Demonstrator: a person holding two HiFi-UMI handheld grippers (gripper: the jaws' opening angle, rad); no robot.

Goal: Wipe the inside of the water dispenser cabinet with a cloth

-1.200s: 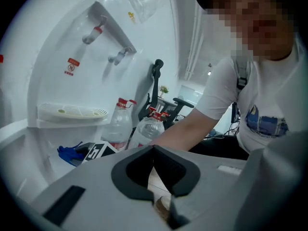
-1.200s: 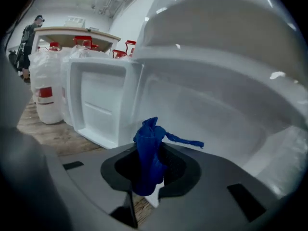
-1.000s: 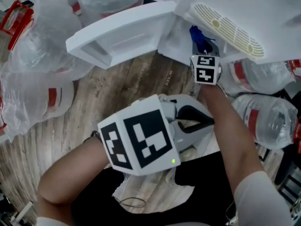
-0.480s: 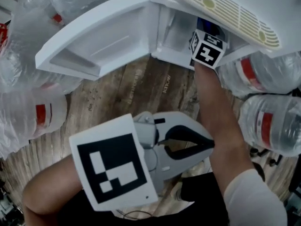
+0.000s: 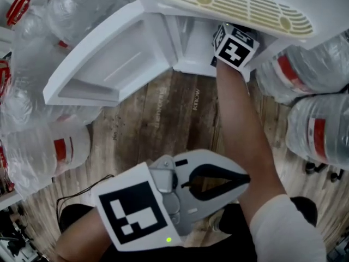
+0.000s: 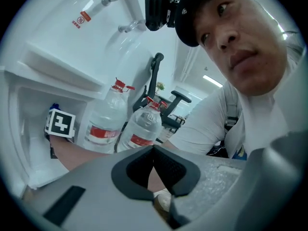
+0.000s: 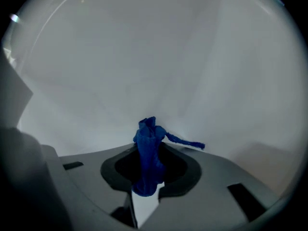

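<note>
The right gripper [image 7: 147, 189] shows along the bottom as two grey jaws with dark inner pads, closed on a blue cloth [image 7: 149, 150]. The cloth stands up from between the jaws in a tight, twisted bunch, and a thin strand of it trails off to the right. Beyond it a plain white cabinet wall [image 7: 144, 57] fills nearly the whole view, shaded darker at the left edge.

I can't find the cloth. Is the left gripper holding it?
No, the left gripper is shut on nothing; the blue cloth is pinched in the right gripper.
</note>
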